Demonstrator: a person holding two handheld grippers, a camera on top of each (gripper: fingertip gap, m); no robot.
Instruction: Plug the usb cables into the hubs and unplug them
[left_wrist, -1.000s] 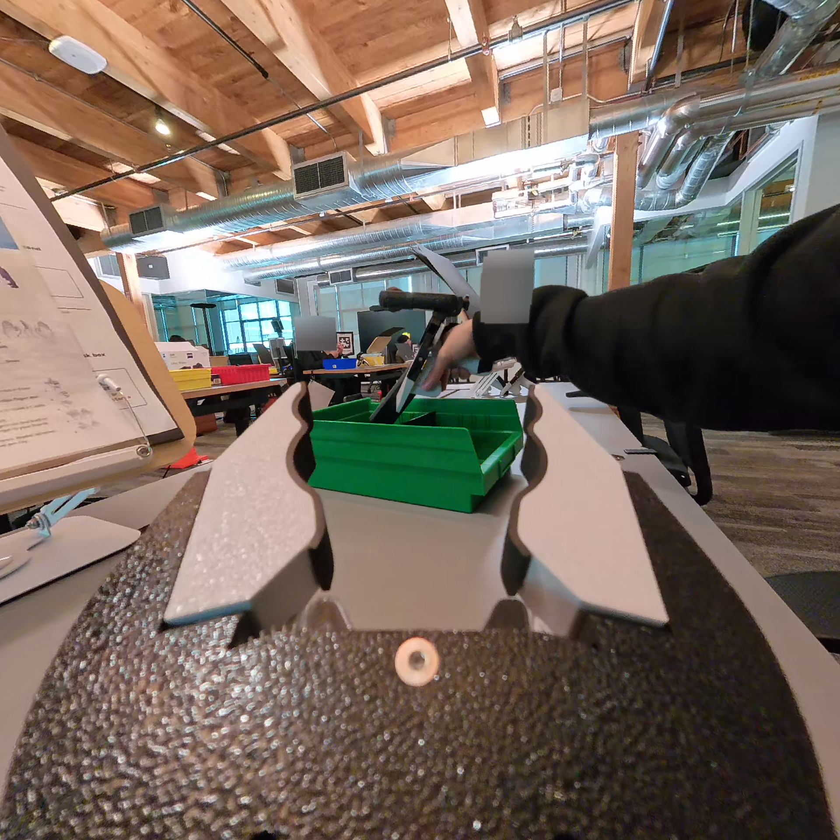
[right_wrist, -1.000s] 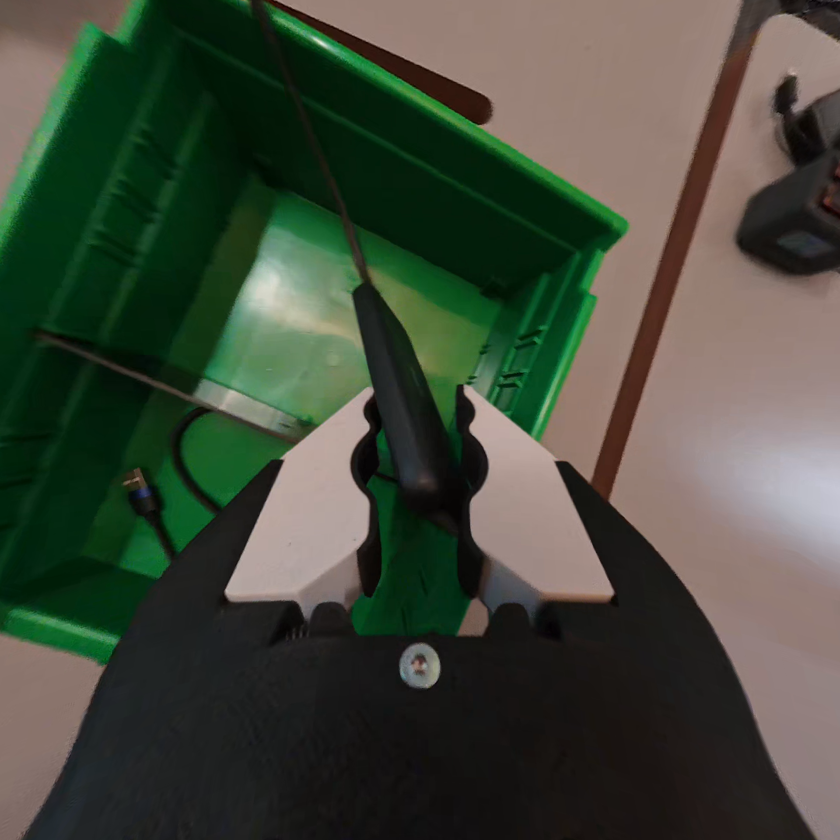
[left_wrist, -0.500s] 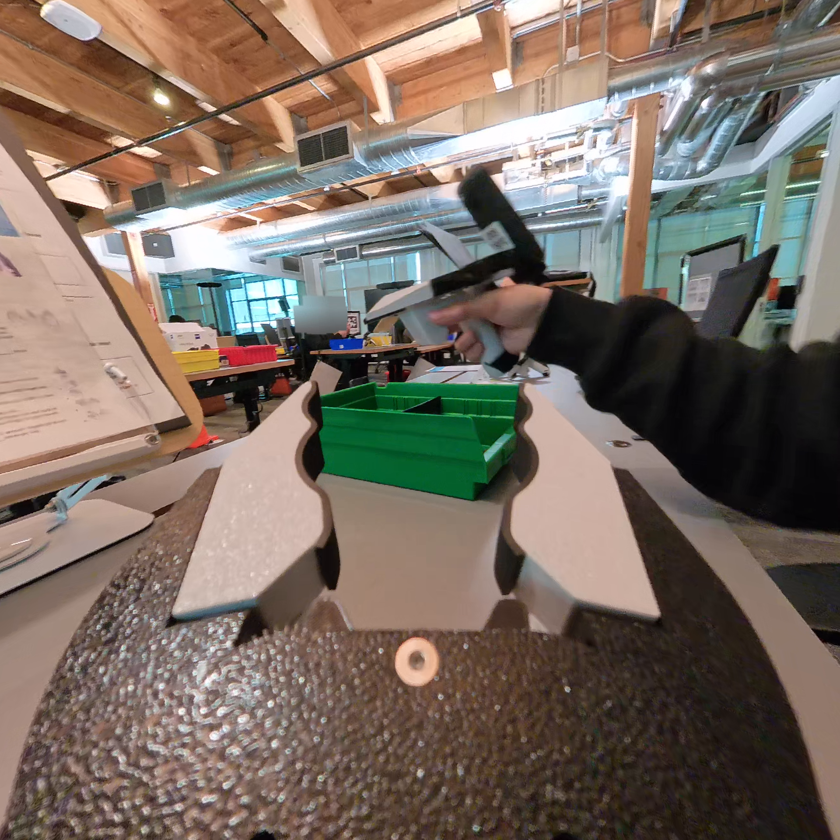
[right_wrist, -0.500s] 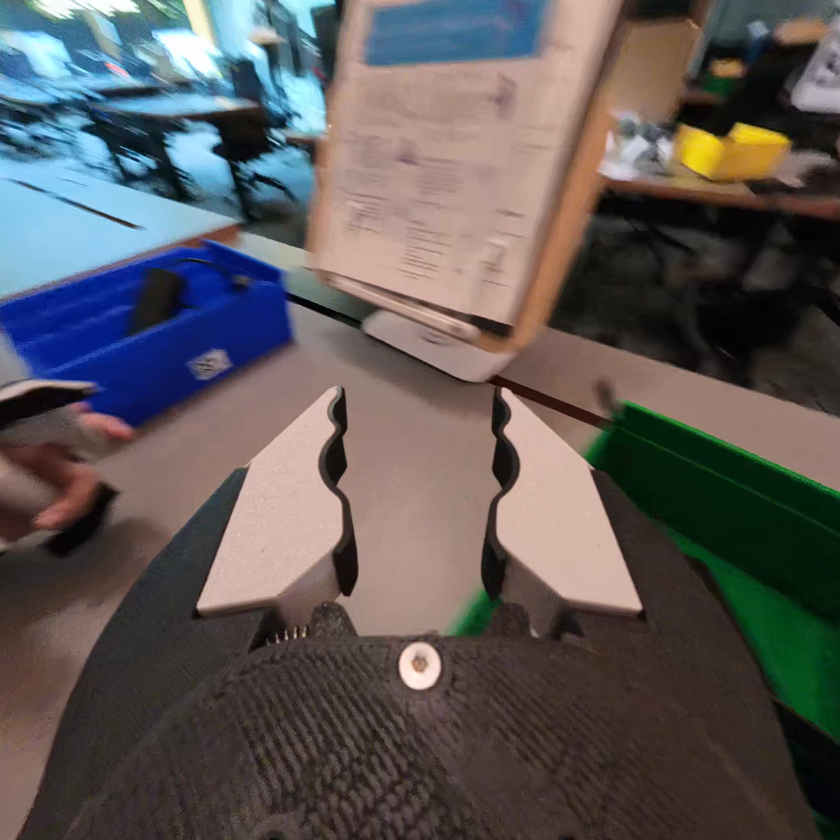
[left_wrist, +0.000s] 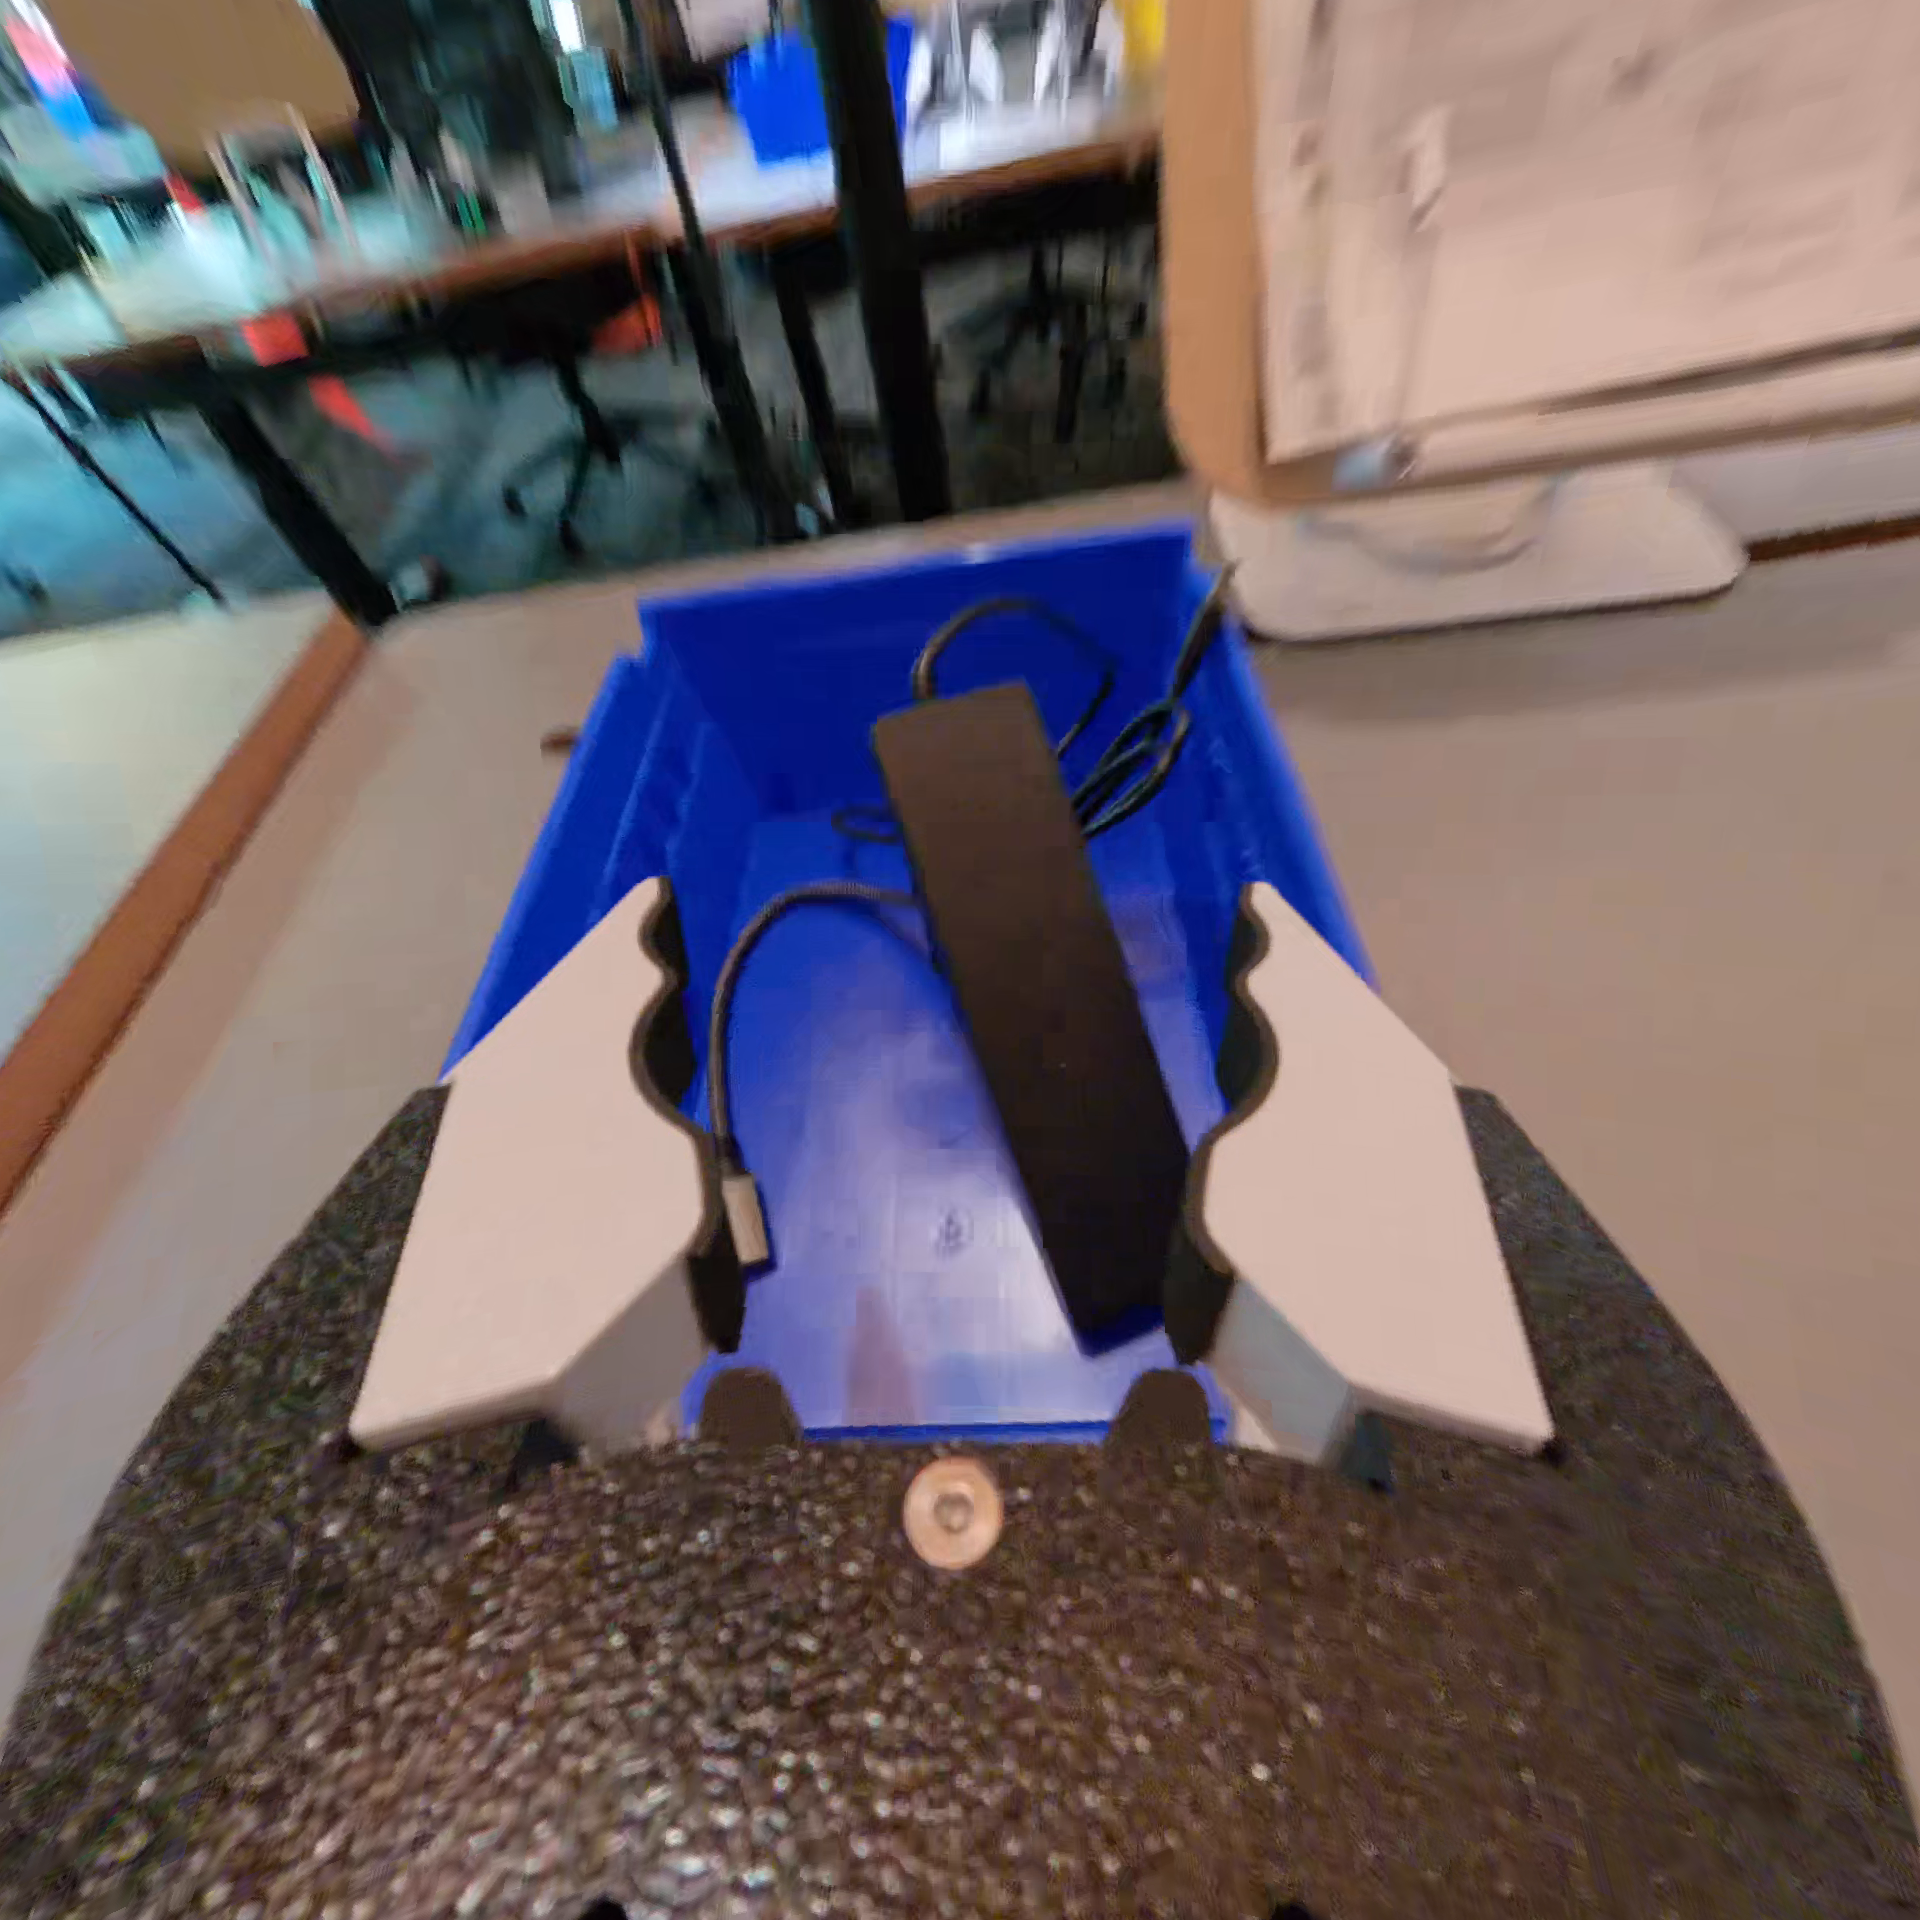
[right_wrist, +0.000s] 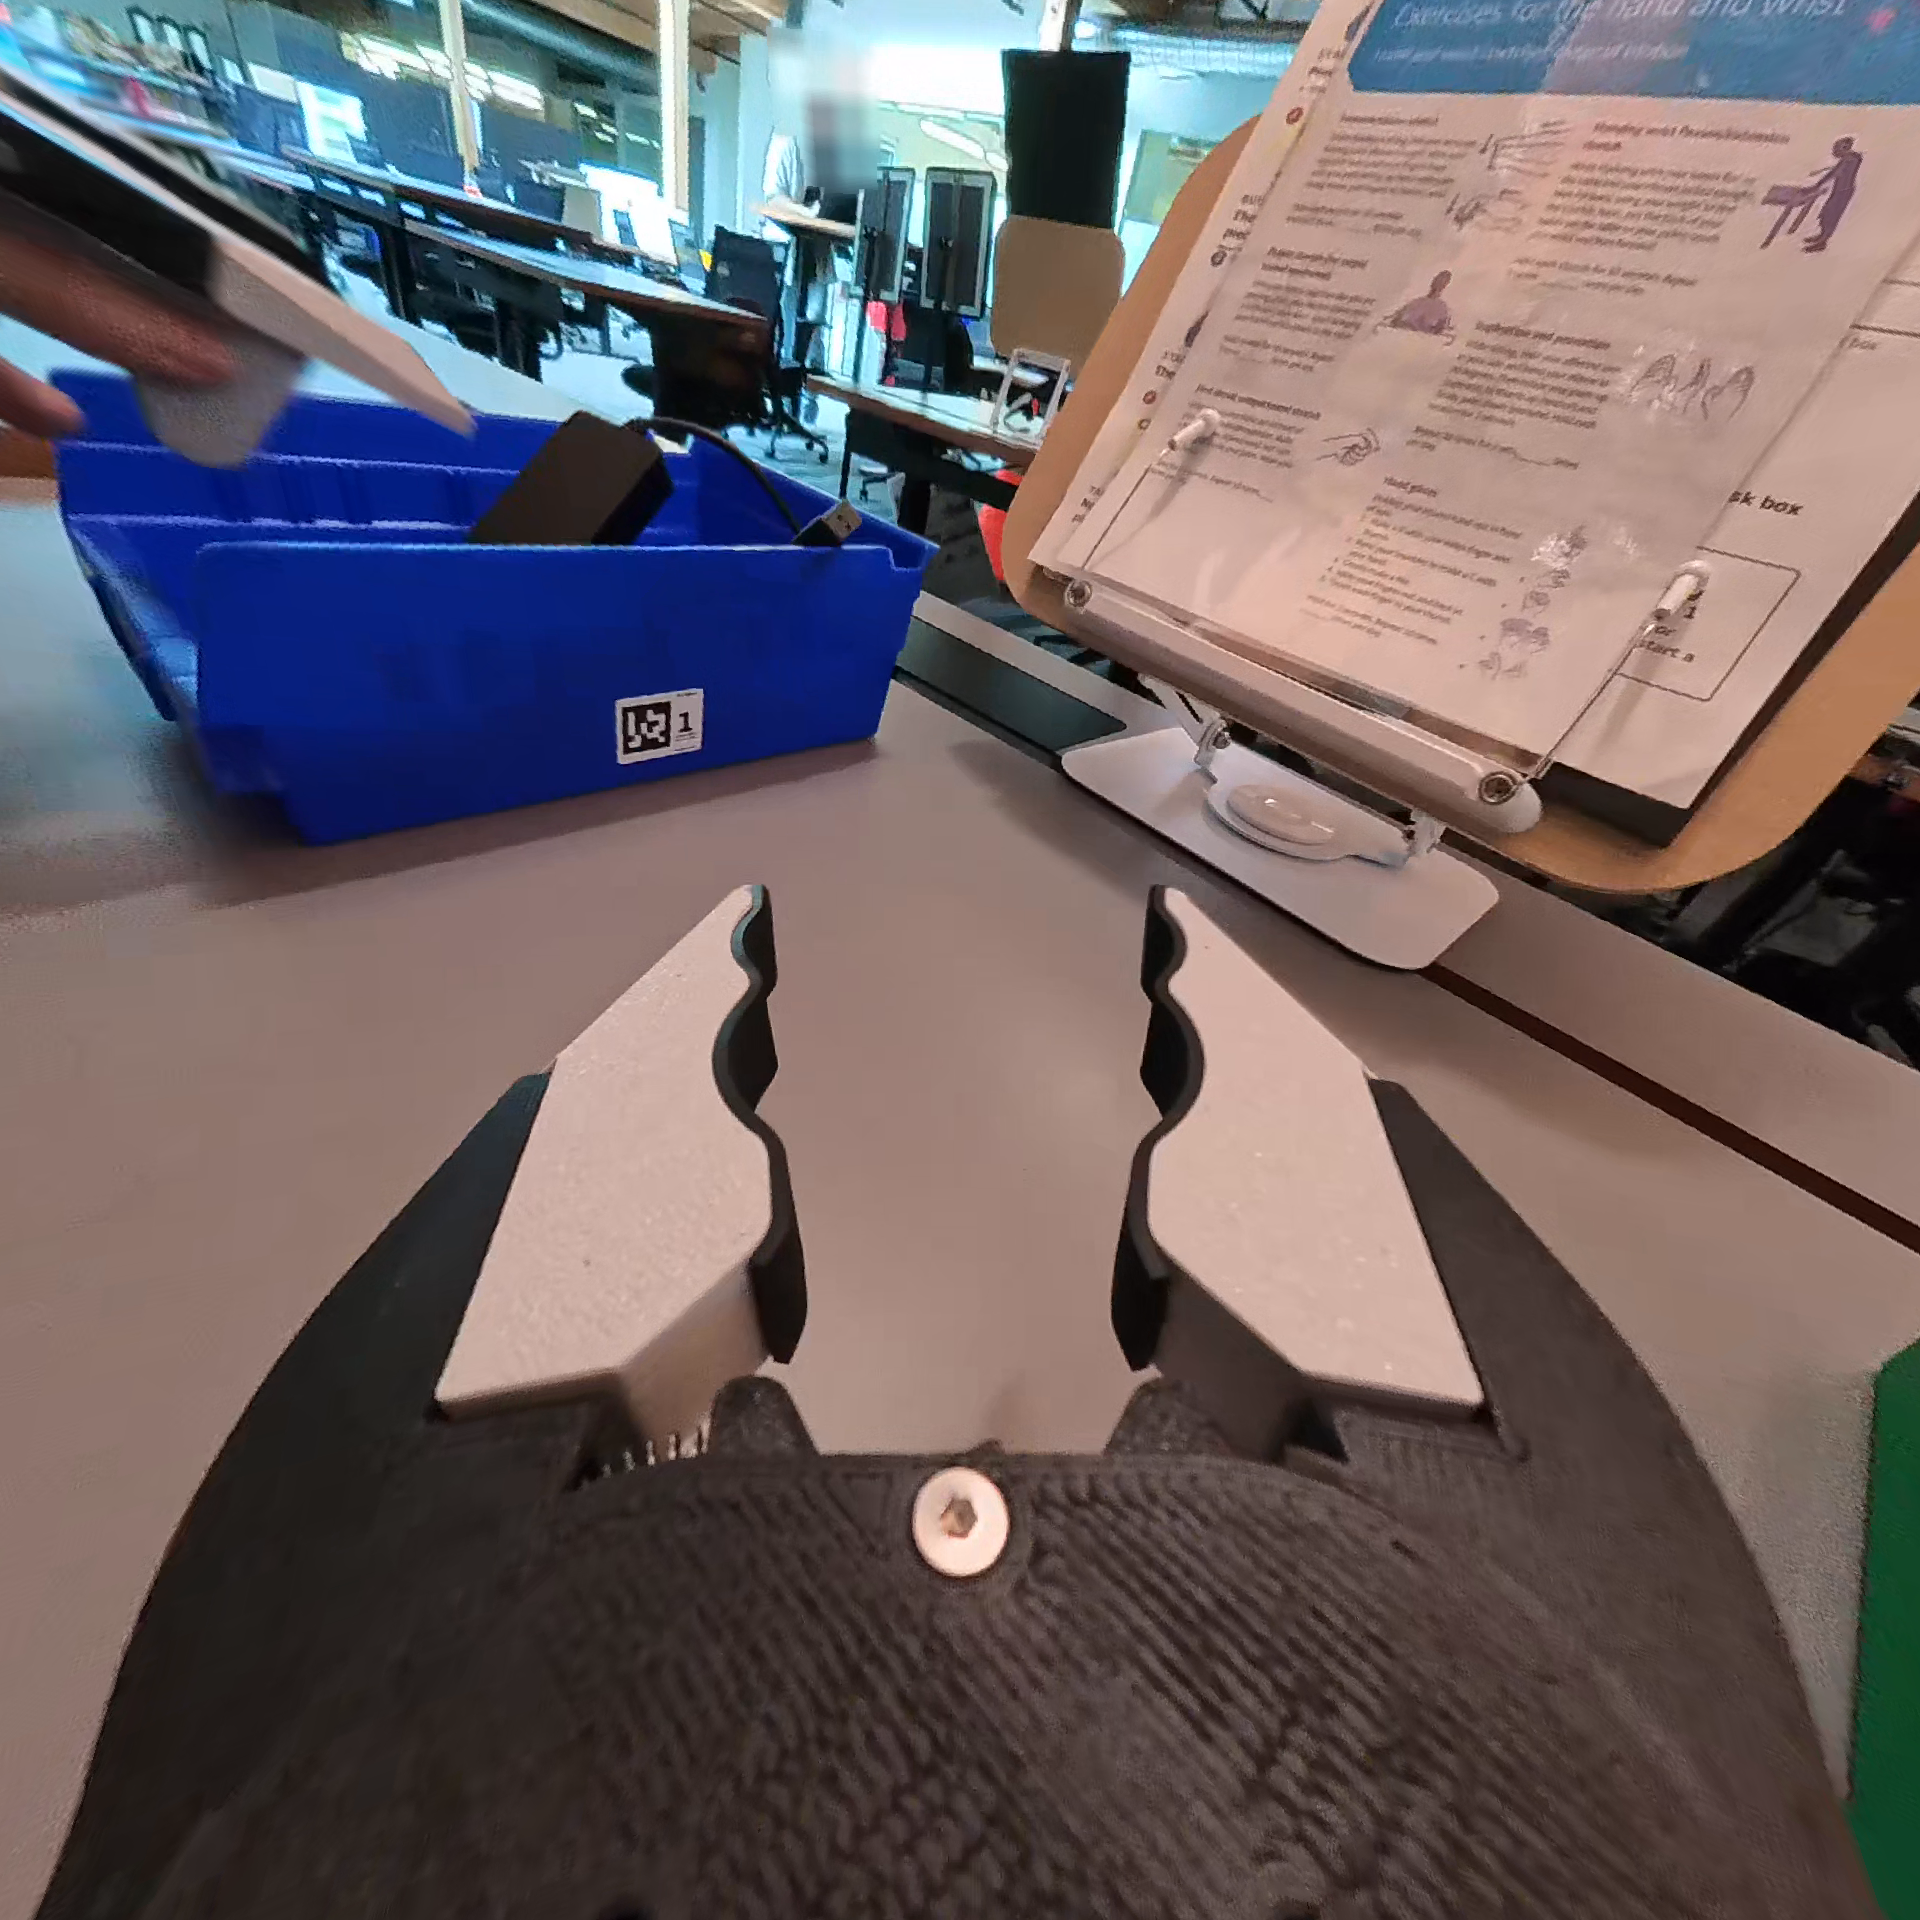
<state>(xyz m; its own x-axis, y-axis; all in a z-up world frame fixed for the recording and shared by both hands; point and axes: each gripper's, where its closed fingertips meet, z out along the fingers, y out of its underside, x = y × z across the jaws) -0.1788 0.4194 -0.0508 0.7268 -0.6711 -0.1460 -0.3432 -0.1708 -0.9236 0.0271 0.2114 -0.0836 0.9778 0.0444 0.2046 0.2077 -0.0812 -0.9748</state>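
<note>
Hub (left_wrist: 1039, 1029) dead ahead now: the left gripper (left_wrist: 951, 1039) has swung off the green bin it faced a second ago and hangs over the blue bin (left_wrist: 665, 790), claw wide, nothing between the fingers. The long black hub lies slanted in the bin, its far end propped up toward the back wall, its near end low beside the right finger. A braided cable (left_wrist: 743, 997) curls along the bin's left side and ends in a metal plug (left_wrist: 746, 1226) just beside the left finger; a thinner black cable (left_wrist: 1132, 748) loops up against the back right corner.

Over to the right gripper (right_wrist: 956, 1091): a second ago it was clamped on a dark hub above the green bin, and that load is gone. Its claw stands wide and empty, low over the bare middle of the desk (right_wrist: 312, 1039), with only a green sliver (right_wrist: 1891, 1610) at the frame's right edge. From here the blue bin sits toward the desk's far left, hub end and a plug poking above its rim, the left gripper reaching in from above. A document stand (right_wrist: 1299, 831) with printed sheets occupies the far right edge.

So one hub looks finished and dropped off, and a fresh round is starting. I'd judge the next pick is either the hub or that plug; the plug sits very close to the finger, so a nudge could knock it aside.
</note>
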